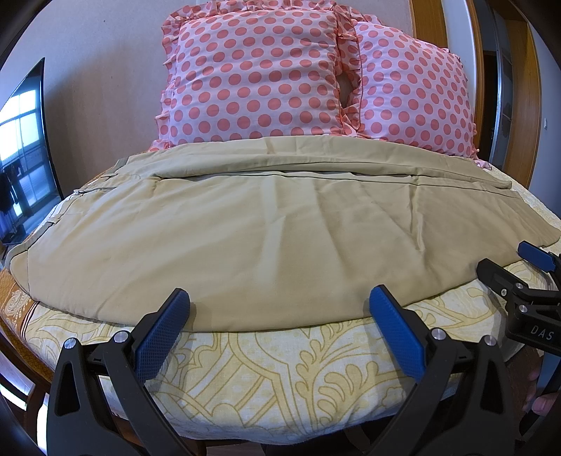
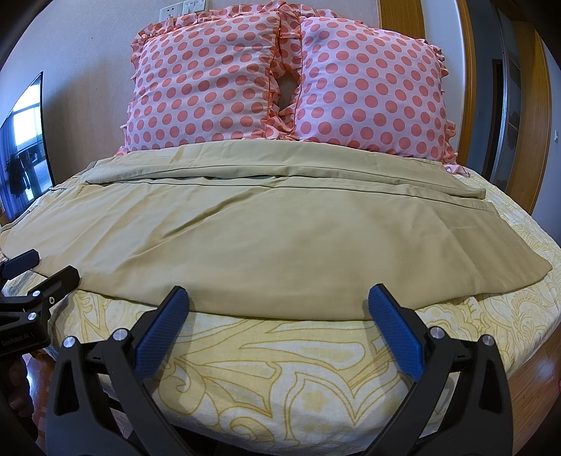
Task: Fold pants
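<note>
1. One pair of khaki pants (image 1: 266,224) lies spread across the bed (image 1: 266,379), lengthwise from side to side, waistband toward the left, leg hems toward the right. The two legs lie one beyond the other, their long seams meeting in the middle.
2. Two polka-dot pillows sit behind the pants, pink with coral spots: a left pillow (image 1: 256,70) and a right pillow (image 1: 413,91), propped against the wall and touching each other.
3. Two sets of tongs in play. The left tongs (image 1: 278,298) hover at the near edge of the pants, spread wide, nothing between the blue pads. The right tongs (image 2: 278,298) hang the same way farther along that edge, also spread wide and empty.
4. One bedsheet, yellow with a leafy pattern, shows bare in front of the pants in both views.
5. One dark television screen (image 1: 24,154) stands at far left, reflecting a window.
6. The left wrist view alone shows the waistband end with belt loops, plus an orange patterned border on the bed at lower left. It also catches the right tongs from the side at the right edge.
7. The right wrist view alone shows the leg hems (image 2: 484,193) ending short of the bed's right side, wall sockets (image 2: 187,8) above the pillows, and the left tongs at the left edge.
</note>
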{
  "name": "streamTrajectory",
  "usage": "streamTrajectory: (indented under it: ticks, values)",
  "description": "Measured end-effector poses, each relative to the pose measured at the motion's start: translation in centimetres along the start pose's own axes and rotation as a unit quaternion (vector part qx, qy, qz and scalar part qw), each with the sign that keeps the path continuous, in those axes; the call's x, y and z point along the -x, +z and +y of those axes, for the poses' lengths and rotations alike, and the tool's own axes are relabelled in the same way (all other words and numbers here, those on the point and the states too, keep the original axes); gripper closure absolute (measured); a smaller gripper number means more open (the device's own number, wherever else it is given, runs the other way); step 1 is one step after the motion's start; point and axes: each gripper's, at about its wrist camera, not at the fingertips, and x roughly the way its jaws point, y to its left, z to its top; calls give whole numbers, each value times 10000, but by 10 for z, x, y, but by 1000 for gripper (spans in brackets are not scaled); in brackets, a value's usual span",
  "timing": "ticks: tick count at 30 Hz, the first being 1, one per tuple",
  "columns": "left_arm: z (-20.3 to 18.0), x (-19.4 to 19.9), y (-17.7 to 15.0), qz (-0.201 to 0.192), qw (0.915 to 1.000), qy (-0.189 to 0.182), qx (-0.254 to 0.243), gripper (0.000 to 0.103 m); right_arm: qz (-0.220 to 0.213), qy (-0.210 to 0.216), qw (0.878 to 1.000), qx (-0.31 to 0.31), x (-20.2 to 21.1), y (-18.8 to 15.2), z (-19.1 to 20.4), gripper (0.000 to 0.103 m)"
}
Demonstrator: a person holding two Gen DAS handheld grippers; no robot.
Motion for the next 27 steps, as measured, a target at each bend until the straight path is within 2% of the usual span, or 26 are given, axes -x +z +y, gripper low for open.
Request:
streamTrajectory:
  ticks: [7,11,14,17,19,24,27]
  values:
    - [0,0,0,4,10000,-2,-4,1,-94,30,9999,25,1,-2,0,2]
    - [2,0,3,93,9999,-82,-42,1,162,350,9992,65,7,11,-12,2]
    - [6,5,10,77,9999,-112,7,1,-159,350,9990,-213,18,31,-34,2]
    - [12,13,28,-197,9998,-30,24,1,-442,-28,9985,-326,22,67,-65,2]
    - [14,15,43,-342,9994,70,31,1,-447,-330,9976,-414,7,98,-90,2]
    - [15,-5,87,-562,9979,317,82,1,137,-1043,9890,-1038,-82,171,-158,2]
    - [14,-18,103,-598,9974,388,124,1,547,-1423,9762,-1539,-150,203,-199,14]
